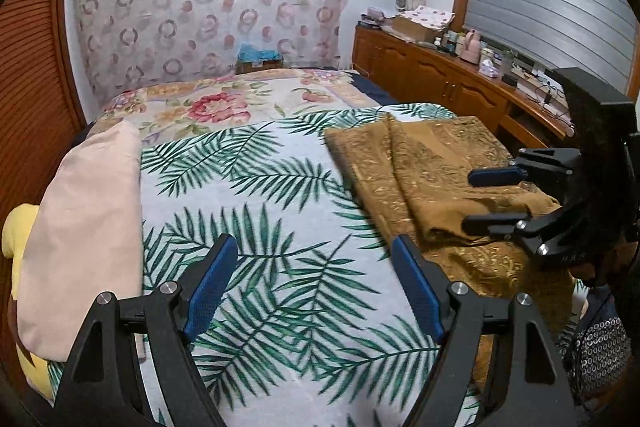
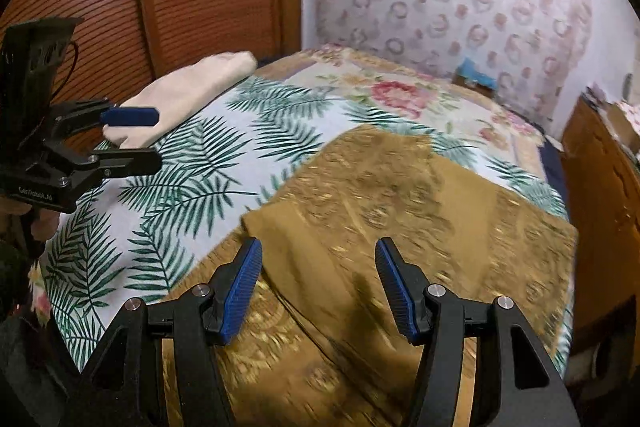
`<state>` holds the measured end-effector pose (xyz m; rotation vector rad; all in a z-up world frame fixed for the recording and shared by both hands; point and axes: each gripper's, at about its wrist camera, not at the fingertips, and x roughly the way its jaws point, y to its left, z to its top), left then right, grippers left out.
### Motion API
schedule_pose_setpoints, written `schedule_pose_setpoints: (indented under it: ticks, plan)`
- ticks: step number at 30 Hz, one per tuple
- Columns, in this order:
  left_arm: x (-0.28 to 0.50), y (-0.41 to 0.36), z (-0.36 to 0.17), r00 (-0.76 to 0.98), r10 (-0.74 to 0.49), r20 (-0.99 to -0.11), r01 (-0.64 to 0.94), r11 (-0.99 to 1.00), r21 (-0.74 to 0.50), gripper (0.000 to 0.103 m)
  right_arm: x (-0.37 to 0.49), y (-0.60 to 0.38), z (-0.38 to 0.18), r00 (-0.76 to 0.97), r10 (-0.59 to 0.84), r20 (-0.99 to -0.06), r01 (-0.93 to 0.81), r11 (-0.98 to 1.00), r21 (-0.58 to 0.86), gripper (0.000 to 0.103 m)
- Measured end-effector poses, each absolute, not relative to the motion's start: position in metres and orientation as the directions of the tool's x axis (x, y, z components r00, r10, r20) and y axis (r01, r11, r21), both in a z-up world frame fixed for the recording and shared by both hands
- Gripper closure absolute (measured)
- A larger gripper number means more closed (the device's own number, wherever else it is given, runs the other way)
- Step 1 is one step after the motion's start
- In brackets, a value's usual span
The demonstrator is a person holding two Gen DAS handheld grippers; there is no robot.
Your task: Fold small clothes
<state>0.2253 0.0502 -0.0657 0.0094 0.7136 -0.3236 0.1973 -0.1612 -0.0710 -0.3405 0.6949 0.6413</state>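
Golden-brown embroidered garment [image 2: 400, 211] spread on palm-leaf bedcover [image 1: 256, 195], right portion; pale pink folded cloth [image 1: 84, 227] at left edge, well apart; left gripper [image 1: 312, 283] above bare bedcover, jaws apart, nothing between; right gripper [image 2: 318, 287] over garment, jaws apart, gripping nothing.
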Motion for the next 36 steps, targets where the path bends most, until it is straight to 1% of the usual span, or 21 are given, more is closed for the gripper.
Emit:
schedule_pose_setpoints:
  ticks: [2,5,6,7,8,9,11,12,13,18,21,23,26,29,33,35,36]
  plan:
    - [0.228,0.054,-0.069,0.703,-0.289,-0.65,0.291,0.951,-0.109,0.023,0.207,-0.151,-0.077,0.557,0.432,-0.709,-0.672,0.736,-0.079,0.042]
    - [0.231,0.055,-0.074,0.694,-0.292,-0.658,0.291,0.95,-0.114,0.023,0.22,-0.138,-0.088,0.539,0.391,-0.746,-0.682,0.723,-0.113,0.042]
    - [0.231,0.054,-0.076,0.69,-0.295,-0.66,0.295,0.948,-0.116,0.023,0.225,-0.137,-0.09,0.531,0.388,-0.753,-0.685,0.72,-0.112,0.048]
    - [0.232,0.053,-0.077,0.687,-0.298,-0.662,0.298,0.947,-0.116,0.023,0.23,-0.14,-0.091,0.514,0.399,-0.76,-0.694,0.714,-0.094,0.062]
    - [0.232,0.051,-0.079,0.685,-0.3,-0.664,0.302,0.946,-0.117,0.023,0.234,-0.144,-0.089,0.496,0.416,-0.762,-0.702,0.709,-0.07,0.073]
    - [0.232,0.05,-0.079,0.683,-0.303,-0.665,0.305,0.945,-0.118,0.023,0.237,-0.147,-0.087,0.495,0.423,-0.759,-0.701,0.71,-0.062,0.092]
    - [0.232,0.045,-0.081,0.676,-0.316,-0.666,0.318,0.94,-0.122,0.023,0.242,-0.16,-0.076,0.514,0.434,-0.74,-0.686,0.726,-0.051,0.093]
    - [0.233,0.043,-0.082,0.673,-0.322,-0.666,0.325,0.937,-0.124,0.023,0.242,-0.167,-0.07,0.514,0.454,-0.728,-0.685,0.728,-0.03,0.096]
    - [0.233,0.04,-0.083,0.669,-0.328,-0.667,0.333,0.935,-0.125,0.023,0.243,-0.177,-0.063,0.525,0.464,-0.714,-0.68,0.733,-0.024,0.096]
    - [0.234,0.025,-0.087,0.65,-0.356,-0.671,0.366,0.921,-0.134,0.023,0.261,-0.23,-0.037,0.625,0.411,-0.663,-0.589,0.806,-0.056,0.098]
    - [0.234,0.017,-0.088,0.644,-0.367,-0.672,0.376,0.916,-0.139,0.023,0.279,-0.265,-0.025,0.69,0.34,-0.638,-0.511,0.854,-0.098,0.098]
    - [0.232,0.014,-0.089,0.64,-0.372,-0.672,0.381,0.914,-0.143,0.023,0.292,-0.289,-0.022,0.72,0.295,-0.629,-0.449,0.888,-0.097,0.098]
    - [0.231,0.01,-0.09,0.635,-0.375,-0.676,0.384,0.912,-0.144,0.023,0.318,-0.325,-0.022,0.747,0.225,-0.625,-0.355,0.931,-0.089,0.099]
    - [0.229,0.005,-0.092,0.629,-0.374,-0.681,0.389,0.911,-0.141,0.023,0.344,-0.339,-0.031,0.737,0.195,-0.647,-0.306,0.95,-0.062,0.099]
    - [0.226,-0.002,-0.093,0.623,-0.373,-0.687,0.393,0.909,-0.137,0.023,0.367,-0.327,-0.054,0.729,0.098,-0.678,-0.255,0.957,-0.136,0.098]
    - [0.223,-0.005,-0.093,0.622,-0.374,-0.688,0.397,0.908,-0.135,0.023,0.373,-0.32,-0.065,0.706,0.064,-0.705,-0.257,0.951,-0.17,0.092]
    - [0.222,-0.006,-0.093,0.622,-0.375,-0.688,0.398,0.908,-0.134,0.023,0.374,-0.318,-0.065,0.713,0.046,-0.699,-0.242,0.953,-0.185,0.082]
